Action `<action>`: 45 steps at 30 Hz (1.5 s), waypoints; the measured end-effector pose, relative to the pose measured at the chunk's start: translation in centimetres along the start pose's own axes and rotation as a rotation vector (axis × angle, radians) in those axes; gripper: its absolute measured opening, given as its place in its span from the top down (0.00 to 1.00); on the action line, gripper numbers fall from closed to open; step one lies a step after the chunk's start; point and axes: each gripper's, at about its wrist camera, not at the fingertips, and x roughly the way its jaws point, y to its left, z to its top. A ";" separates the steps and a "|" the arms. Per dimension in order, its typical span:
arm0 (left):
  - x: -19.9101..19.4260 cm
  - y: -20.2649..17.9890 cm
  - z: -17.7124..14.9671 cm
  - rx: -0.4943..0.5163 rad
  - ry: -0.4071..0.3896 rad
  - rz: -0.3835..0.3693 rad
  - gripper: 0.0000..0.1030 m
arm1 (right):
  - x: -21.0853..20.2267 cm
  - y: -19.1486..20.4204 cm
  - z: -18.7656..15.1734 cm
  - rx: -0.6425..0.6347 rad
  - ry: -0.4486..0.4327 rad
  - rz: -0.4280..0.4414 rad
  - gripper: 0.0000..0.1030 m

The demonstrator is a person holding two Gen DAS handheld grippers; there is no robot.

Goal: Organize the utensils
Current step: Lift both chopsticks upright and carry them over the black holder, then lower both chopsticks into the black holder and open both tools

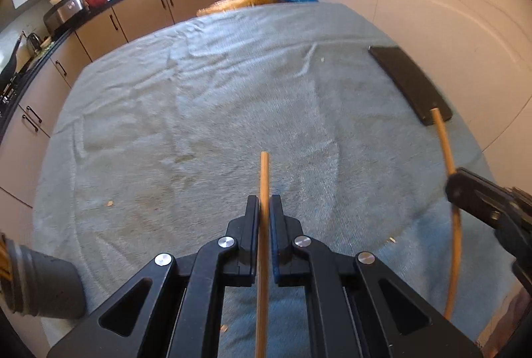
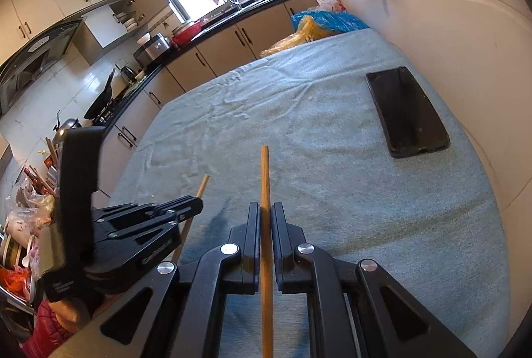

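My left gripper [image 1: 265, 203] is shut on a wooden chopstick [image 1: 264, 178] that sticks out ahead of its fingertips, lifted above the blue-grey towel [image 1: 199, 98] on the table. In the same view, at the right edge, my right gripper [image 1: 454, 183] grips a second wooden chopstick [image 1: 444, 141]. In the right wrist view my right gripper [image 2: 265, 210] is shut on that chopstick [image 2: 265, 171]. To its left the left gripper [image 2: 196, 203] holds the other chopstick [image 2: 202, 186]. A grey utensil holder [image 1: 43, 284] lies at the lower left of the left wrist view.
A black phone [image 2: 407, 111] lies on the towel at the right, near the white wall [image 2: 465, 42]. Blue and yellow bags [image 2: 319, 25] sit past the table's far end. Kitchen cabinets and a dark counter [image 2: 212, 25] run along the left. Cluttered bags and dishes [image 2: 23, 225] sit at the lower left.
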 end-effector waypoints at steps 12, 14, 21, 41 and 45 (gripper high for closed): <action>-9.8 5.4 -1.4 -0.081 -0.184 -0.014 0.94 | -1.8 5.9 0.5 -0.106 -0.076 0.035 0.93; -11.4 6.6 -1.8 -0.099 -0.211 -0.013 0.94 | -2.0 6.8 0.6 -0.121 -0.095 0.043 0.93; -15.7 9.7 -3.0 -0.148 -0.285 -0.011 0.94 | -3.0 10.8 0.8 -0.196 -0.137 0.069 0.93; -28.1 16.7 -3.5 -0.241 -0.487 0.066 0.94 | -5.8 22.3 4.6 -0.383 -0.288 0.166 0.93; -31.5 18.2 -3.6 -0.245 -0.536 0.084 0.94 | -6.2 25.2 5.6 -0.404 -0.308 0.214 0.93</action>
